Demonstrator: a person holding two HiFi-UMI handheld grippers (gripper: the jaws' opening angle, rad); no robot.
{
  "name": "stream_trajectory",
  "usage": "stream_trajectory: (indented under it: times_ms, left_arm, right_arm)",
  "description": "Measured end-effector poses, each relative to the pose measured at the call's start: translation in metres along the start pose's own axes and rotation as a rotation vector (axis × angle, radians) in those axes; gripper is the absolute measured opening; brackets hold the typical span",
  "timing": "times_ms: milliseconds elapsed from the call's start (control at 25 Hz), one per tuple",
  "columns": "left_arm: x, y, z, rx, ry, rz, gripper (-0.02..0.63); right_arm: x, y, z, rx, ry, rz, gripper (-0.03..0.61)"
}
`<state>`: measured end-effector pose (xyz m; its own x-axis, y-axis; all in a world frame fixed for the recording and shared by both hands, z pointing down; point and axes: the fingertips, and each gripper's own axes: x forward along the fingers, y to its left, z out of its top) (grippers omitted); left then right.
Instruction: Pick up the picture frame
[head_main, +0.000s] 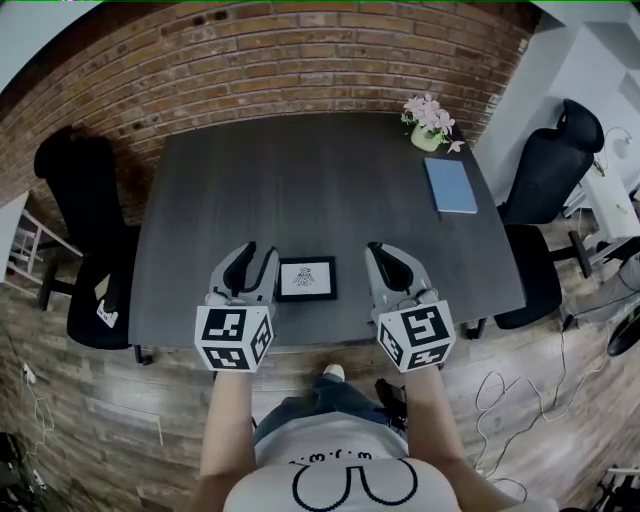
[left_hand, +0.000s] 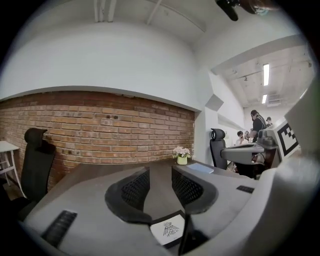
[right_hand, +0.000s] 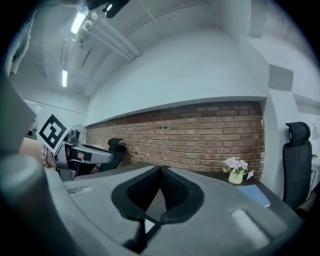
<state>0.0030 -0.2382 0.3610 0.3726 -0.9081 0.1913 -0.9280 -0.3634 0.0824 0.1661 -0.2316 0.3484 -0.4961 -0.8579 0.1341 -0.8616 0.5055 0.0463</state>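
Note:
A small black picture frame (head_main: 306, 279) with a white print lies flat near the front edge of the dark table (head_main: 320, 170). It shows low in the left gripper view (left_hand: 170, 231), below and right of the jaws. My left gripper (head_main: 253, 252) sits just left of the frame, jaws apart with only bare table between them (left_hand: 160, 172). My right gripper (head_main: 381, 251) sits just right of the frame, and its jaws meet at the tips (right_hand: 160, 170), holding nothing. Neither gripper touches the frame.
A pot of pink flowers (head_main: 429, 124) and a blue notebook (head_main: 450, 185) lie at the table's far right. Black office chairs stand at the left (head_main: 85, 250) and right (head_main: 550, 190). A brick wall (head_main: 300, 50) runs behind the table.

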Motion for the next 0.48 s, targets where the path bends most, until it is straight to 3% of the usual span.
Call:
stream_trajectory:
  times_ms: [480]
  left_arm:
    - [0.051,0.036,-0.087,-0.061,0.223,0.042,0.132]
  right_arm:
    - [0.062,-0.013,-0.059,0.04,0.155,0.063,0.0]
